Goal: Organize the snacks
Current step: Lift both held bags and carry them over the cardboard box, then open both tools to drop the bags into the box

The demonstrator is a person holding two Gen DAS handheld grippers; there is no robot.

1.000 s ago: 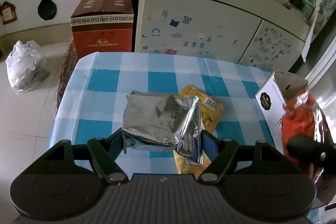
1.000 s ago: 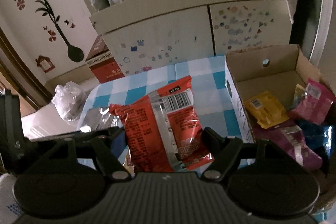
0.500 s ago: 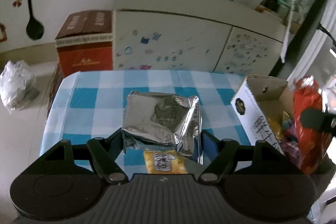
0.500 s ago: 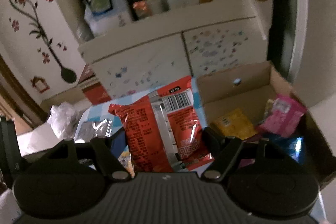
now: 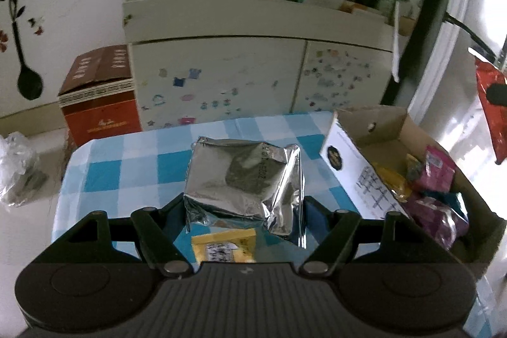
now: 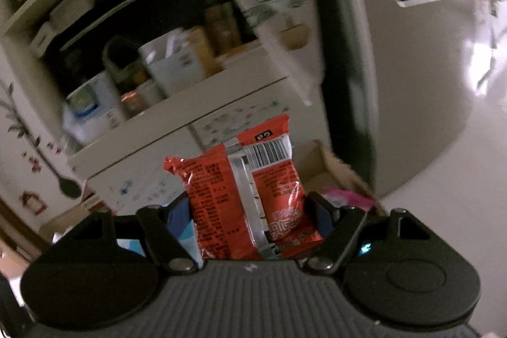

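Observation:
My left gripper [image 5: 245,206] is shut on a silver foil snack bag [image 5: 244,179], held above the blue checked tablecloth [image 5: 126,176]. A yellow snack packet [image 5: 225,247] lies on the cloth below it. My right gripper [image 6: 250,211] is shut on a red snack bag [image 6: 250,198] with its barcode side up, lifted above the cardboard box [image 6: 336,170]. In the left wrist view that red bag [image 5: 494,116] hangs at the far right over the open box [image 5: 358,160], which holds yellow, pink and purple packets.
A white cabinet [image 5: 253,78] with stickers stands behind the table, its shelf crowded with cartons. A red-brown carton [image 5: 98,94] and a plastic bag [image 5: 16,167] sit on the floor at left. A fridge [image 6: 412,84] rises right of the box.
Both grippers have risen and swung right with their bags. The red bag now hangs higher over the box, and the right view has tilted up toward the shelf and fridge.

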